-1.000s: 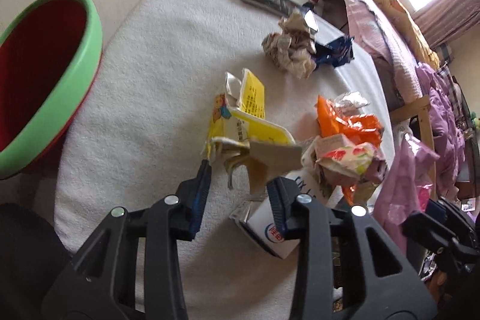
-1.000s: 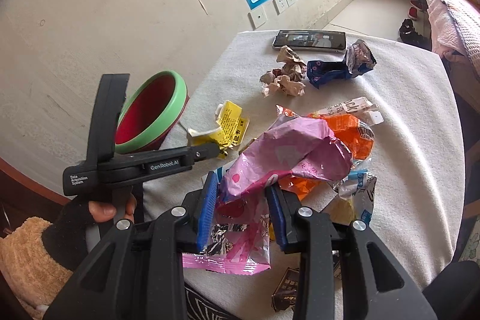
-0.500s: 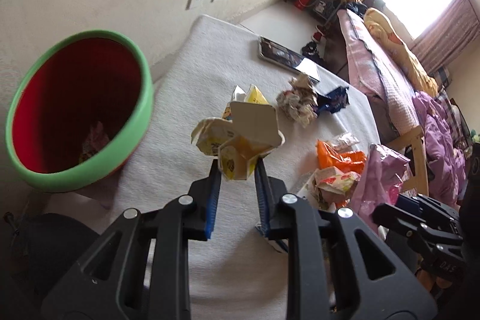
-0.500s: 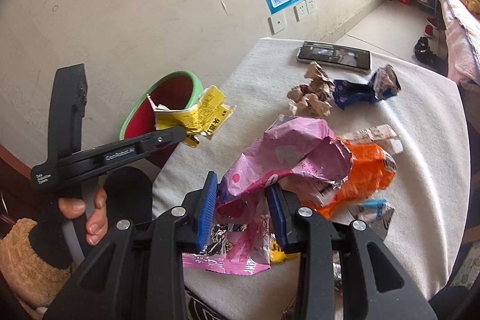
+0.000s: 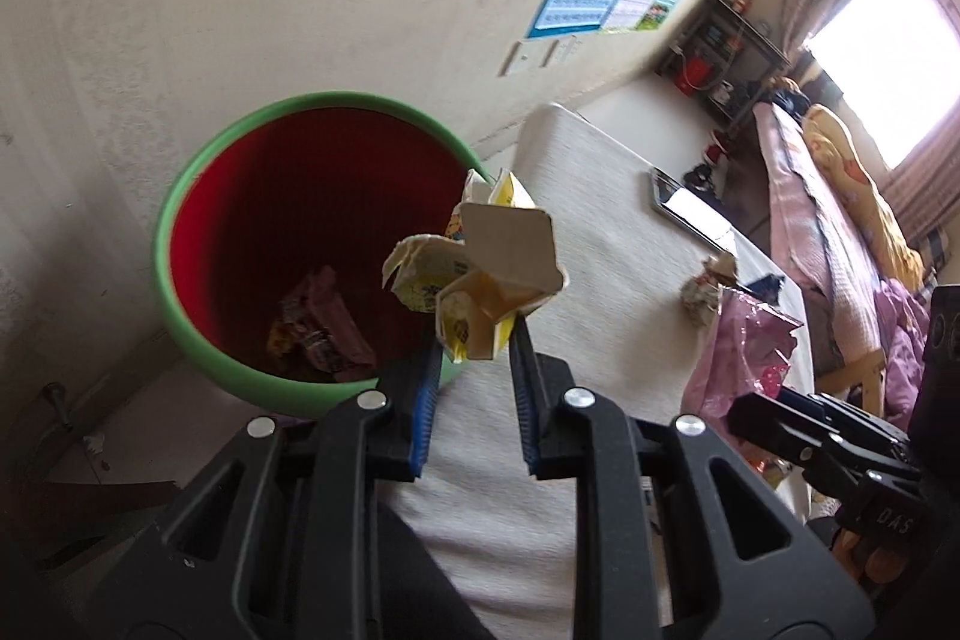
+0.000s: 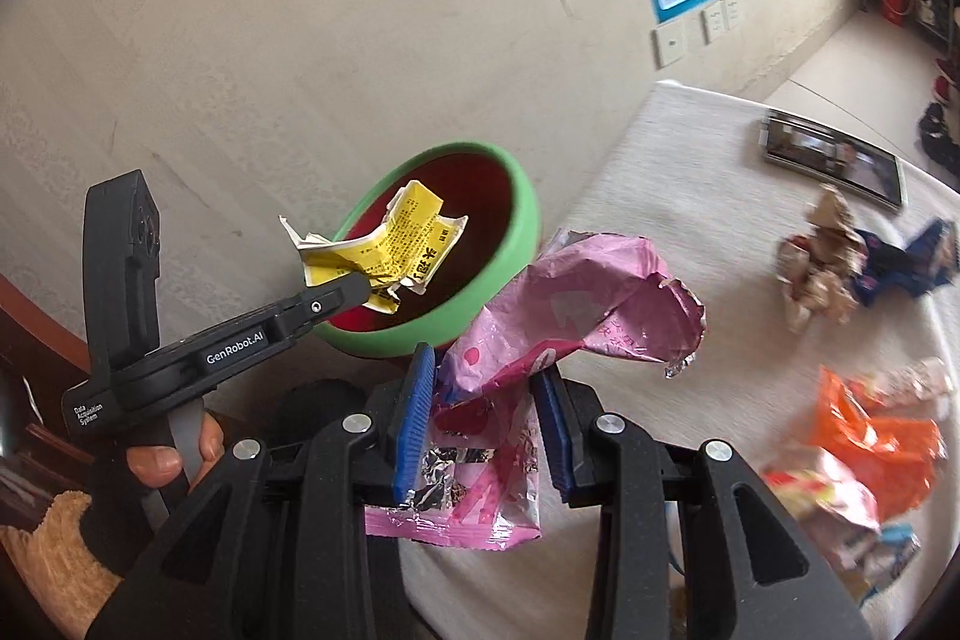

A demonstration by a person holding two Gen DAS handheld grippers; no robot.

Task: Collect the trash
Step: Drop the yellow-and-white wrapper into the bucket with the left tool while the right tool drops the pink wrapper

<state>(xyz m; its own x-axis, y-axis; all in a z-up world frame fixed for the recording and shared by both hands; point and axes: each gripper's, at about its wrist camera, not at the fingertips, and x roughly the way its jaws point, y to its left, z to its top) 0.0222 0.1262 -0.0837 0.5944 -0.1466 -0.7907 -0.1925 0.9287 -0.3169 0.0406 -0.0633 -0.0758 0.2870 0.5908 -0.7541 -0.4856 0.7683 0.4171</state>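
1. Left tongs (image 5: 471,346) are angled down and clamped on a crumpled yellow carton (image 5: 480,280), holding it in the air right at the near rim of the green bin (image 5: 180,220). From the right wrist view the same carton (image 6: 384,250) sits over the bin's (image 6: 522,232) mouth, pinched at the tip of the left tongs (image 6: 360,289).
2. The person's left hand (image 6: 174,454) is wrapped around the tool's handle, with a fuzzy tan cuff below it.
3. Right tongs (image 6: 483,394) also point down and are clenched on a pink foil wrapper (image 6: 576,304). It's lifted off the counter (image 6: 690,172) near the edge closest to the bin, and the loose end flops out over the cloth. From the left wrist view you can see that wrapper (image 5: 750,352) sticking up beside the right tongs' body.
4. The bin is red inside with a green rim and stands off the counter's (image 5: 600,196) edge, by the wall. A pinkish wrapper (image 5: 321,328) lies at the bottom with some other scraps I can't make out.
5. On the counter: a crumpled paper wad (image 6: 816,268) touching a dark blue wrapper (image 6: 900,262) toward the far edge, a phone (image 6: 834,157) beyond those, and an orange bag (image 6: 870,436) with a blurry pile of packets near the right edge.
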